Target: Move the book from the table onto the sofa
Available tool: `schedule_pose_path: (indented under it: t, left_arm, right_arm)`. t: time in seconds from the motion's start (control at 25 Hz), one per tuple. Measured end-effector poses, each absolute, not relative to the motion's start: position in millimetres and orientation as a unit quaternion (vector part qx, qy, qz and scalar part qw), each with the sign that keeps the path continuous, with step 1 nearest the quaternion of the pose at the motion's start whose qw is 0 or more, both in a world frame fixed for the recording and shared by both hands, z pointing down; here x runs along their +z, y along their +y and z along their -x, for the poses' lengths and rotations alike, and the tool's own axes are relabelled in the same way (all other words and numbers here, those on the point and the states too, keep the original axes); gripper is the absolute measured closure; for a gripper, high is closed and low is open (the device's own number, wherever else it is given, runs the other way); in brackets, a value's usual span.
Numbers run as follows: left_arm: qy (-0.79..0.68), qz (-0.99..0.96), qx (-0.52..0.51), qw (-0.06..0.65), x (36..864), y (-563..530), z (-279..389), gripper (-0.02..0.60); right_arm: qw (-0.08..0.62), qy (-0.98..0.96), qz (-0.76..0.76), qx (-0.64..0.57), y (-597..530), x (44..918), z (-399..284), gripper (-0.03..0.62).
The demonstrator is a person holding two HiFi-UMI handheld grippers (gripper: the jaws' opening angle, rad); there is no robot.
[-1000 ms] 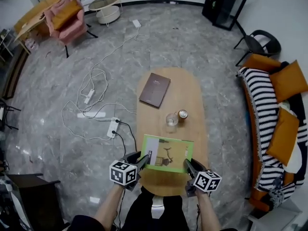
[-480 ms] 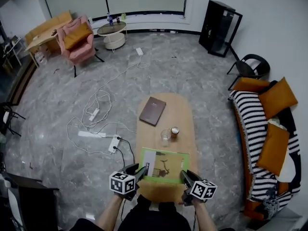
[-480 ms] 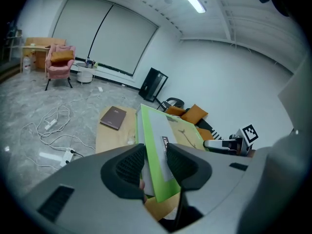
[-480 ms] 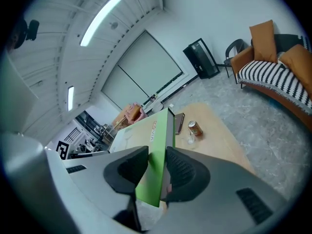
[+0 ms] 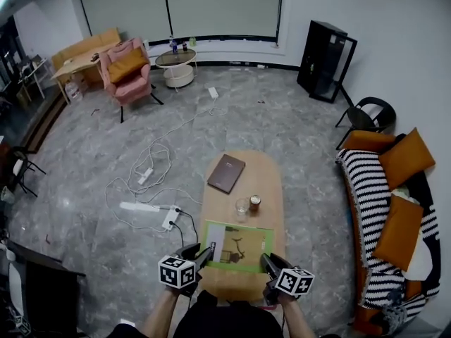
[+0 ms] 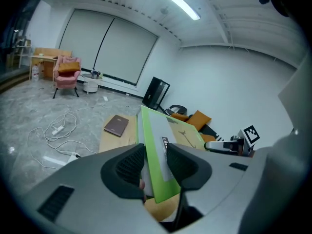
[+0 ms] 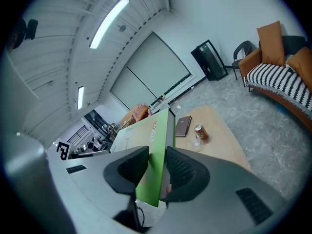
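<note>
A green book (image 5: 238,245) hangs level above the near end of the oval wooden table (image 5: 271,178), held at both sides. My left gripper (image 5: 204,251) is shut on its left edge; in the left gripper view the book (image 6: 161,150) stands on edge between the ribbed pads of that gripper (image 6: 155,165). My right gripper (image 5: 266,261) is shut on its right edge, and the right gripper view shows the book's green spine (image 7: 151,150) pinched by that gripper (image 7: 157,172). The sofa (image 5: 373,210), striped black and white with orange cushions, stands at the right.
A brown book (image 5: 226,173), a glass (image 5: 242,208) and a can (image 5: 254,203) sit on the table beyond the green book. White cables and power strips (image 5: 144,206) lie on the floor to the left. A black chair (image 5: 366,115) stands past the sofa's far end.
Both grippers have risen with the green book, lifting it off the table top. The head view has risen too and takes in more of the room.
</note>
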State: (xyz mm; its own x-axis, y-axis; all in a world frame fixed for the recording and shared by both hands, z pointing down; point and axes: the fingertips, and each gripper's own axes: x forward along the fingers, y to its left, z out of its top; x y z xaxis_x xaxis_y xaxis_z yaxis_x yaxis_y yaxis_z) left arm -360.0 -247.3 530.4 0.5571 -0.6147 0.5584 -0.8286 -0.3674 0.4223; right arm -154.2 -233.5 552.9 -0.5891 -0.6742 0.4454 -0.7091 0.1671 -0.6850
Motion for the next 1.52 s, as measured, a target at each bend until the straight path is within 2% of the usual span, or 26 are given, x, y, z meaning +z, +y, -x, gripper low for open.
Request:
schedule_pose_path:
  t: [0.32,0.52,0.72,1.12,1.52]
  left_arm:
    - [-0.403,-0.833,0.159,0.344,530.0,-236.7,337.5,0.428]
    - [-0.319,-0.869,0.183,0.332,531.5,-233.0,299.2,0.428]
    - [-0.211,-0.904,0.212,0.306,528.8,-218.8,274.1,0.428]
    - [-0.003,-0.925,0.272,0.267,546.5,-112.9,200.8,0.428]
    - [0.149,-0.918,0.298,0.215,552.5,12.4,103.2,0.429]
  right_arm:
    - [-0.004,-0.745,-0.493,0.451,-209.8,548.5,131.1,0.461]
    - [-0.046,-0.692,-0.565,0.447,-170.2,546.4,100.7,0.462]
    - [-0.099,-0.619,-0.644,0.438,-107.2,544.6,98.1,0.462]
    - [-0.197,-0.451,-0.770,0.405,63.5,554.7,86.0,0.464]
    - [-0.245,-0.332,-0.839,0.355,215.3,554.7,45.9,0.467]
